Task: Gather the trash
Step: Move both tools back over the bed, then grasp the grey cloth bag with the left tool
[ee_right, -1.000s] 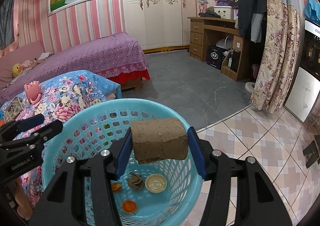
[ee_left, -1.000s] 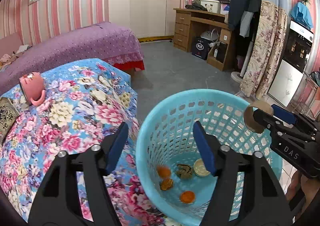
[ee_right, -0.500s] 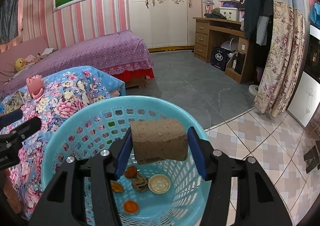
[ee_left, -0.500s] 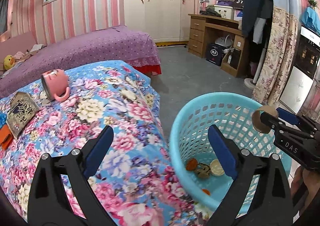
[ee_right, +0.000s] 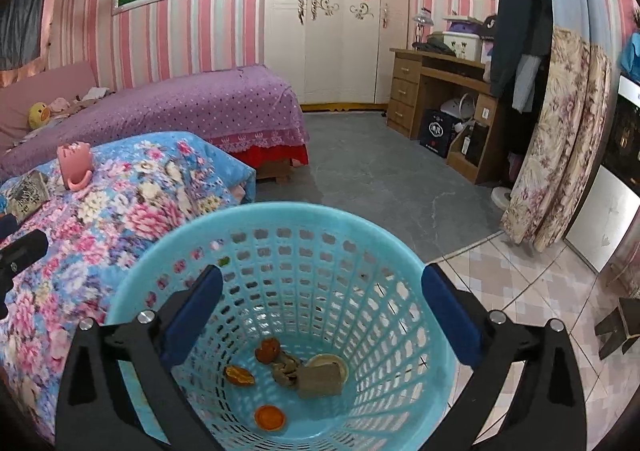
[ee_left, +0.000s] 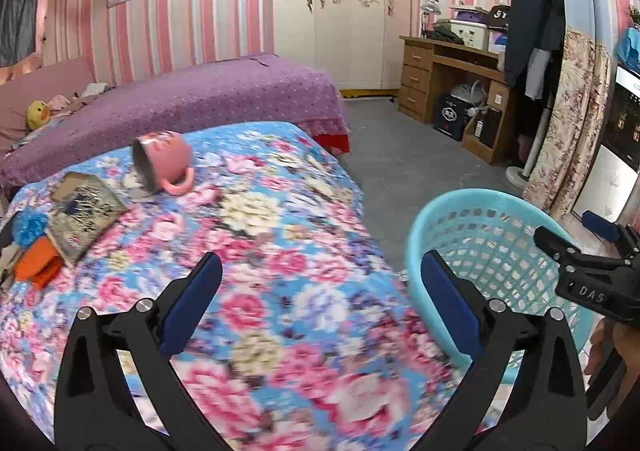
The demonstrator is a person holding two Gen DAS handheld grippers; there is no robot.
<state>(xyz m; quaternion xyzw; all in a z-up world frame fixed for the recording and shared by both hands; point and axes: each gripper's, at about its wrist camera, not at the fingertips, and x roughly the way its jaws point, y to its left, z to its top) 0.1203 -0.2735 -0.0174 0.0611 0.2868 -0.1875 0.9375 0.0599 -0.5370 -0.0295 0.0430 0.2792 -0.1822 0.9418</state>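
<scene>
From the left wrist view, the left gripper (ee_left: 320, 299) hung with its jaws wide apart and nothing between them, over the flowered tablecloth (ee_left: 256, 251). On that cloth, well away from it, lay a pink mug (ee_left: 164, 161) on its side, a patterned packet (ee_left: 82, 213), an orange piece (ee_left: 38, 267) and a blue fluffy thing (ee_left: 28, 221); which of these counted as trash I could not say. The blue basket (ee_left: 480, 207) stood just beside the table edge, and the right gripper (ee_left: 576, 251) reached over its far rim.

From the right wrist view, the right gripper (ee_right: 320, 307) was spread open and empty above the blue basket (ee_right: 304, 219). At the bottom of it lay a brown block (ee_right: 320, 381), leaning partly over a pale round lid (ee_right: 326, 361), with a crumpled brownish scrap (ee_right: 286, 369) touching it, two orange peel-like bits (ee_right: 268, 349) (ee_right: 240, 375) near, and an orange cap (ee_right: 270, 417) a little apart.

By my reckoning the job was well along: several pieces were binned, and what remained, if anything, was on the cloth at the left.
</scene>
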